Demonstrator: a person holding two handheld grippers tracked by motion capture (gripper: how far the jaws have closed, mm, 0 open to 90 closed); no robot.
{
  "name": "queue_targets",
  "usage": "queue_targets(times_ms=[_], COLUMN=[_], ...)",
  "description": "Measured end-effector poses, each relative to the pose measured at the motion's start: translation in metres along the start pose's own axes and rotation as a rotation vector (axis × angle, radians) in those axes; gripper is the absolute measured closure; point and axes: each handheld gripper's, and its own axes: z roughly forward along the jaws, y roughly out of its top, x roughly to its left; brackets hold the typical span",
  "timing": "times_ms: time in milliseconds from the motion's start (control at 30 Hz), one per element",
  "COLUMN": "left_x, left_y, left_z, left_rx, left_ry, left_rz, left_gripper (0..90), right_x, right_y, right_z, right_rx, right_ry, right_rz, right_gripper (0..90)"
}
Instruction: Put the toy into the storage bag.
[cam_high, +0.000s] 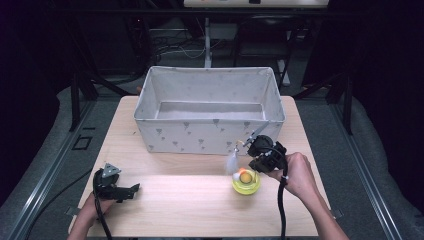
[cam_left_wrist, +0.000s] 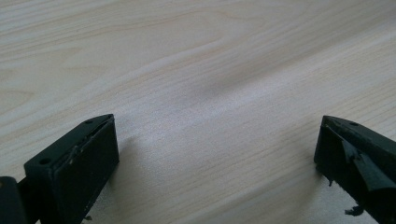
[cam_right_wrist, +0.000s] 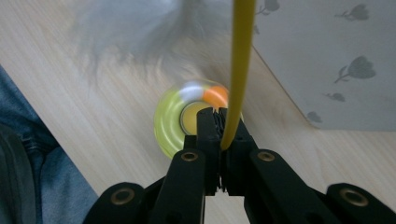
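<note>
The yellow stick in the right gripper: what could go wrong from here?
The right gripper pinches the thin yellow stick only at its lower end, so it may slip or twist. The feather hangs close to the fabric box and the round yellow toy, and may brush either.

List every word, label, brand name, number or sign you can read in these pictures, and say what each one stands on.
None can be read.
fabric bin: printed with small grey flower shapes only, no letters.
yellow ring toy: plain colours, blurred in the right gripper view, no text.
yellow stick held in the right claw: no marking.
left claw and wooden table: no labels visible.
</note>
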Motion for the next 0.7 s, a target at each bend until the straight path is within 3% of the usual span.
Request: queue_targets(times_ms=[700], left_x=[0.0], left_y=[0.0], left_z=[0.0], left_rx=[0.0], left_ry=[0.0], left_rz=[0.0], left_gripper=[0.0], right_x=[-0.009], right_y=[0.017], right_z=[-0.029], right_rx=[0.019], right_ry=[-0.028], right_rz=[-0.02], right_gripper=[87.7])
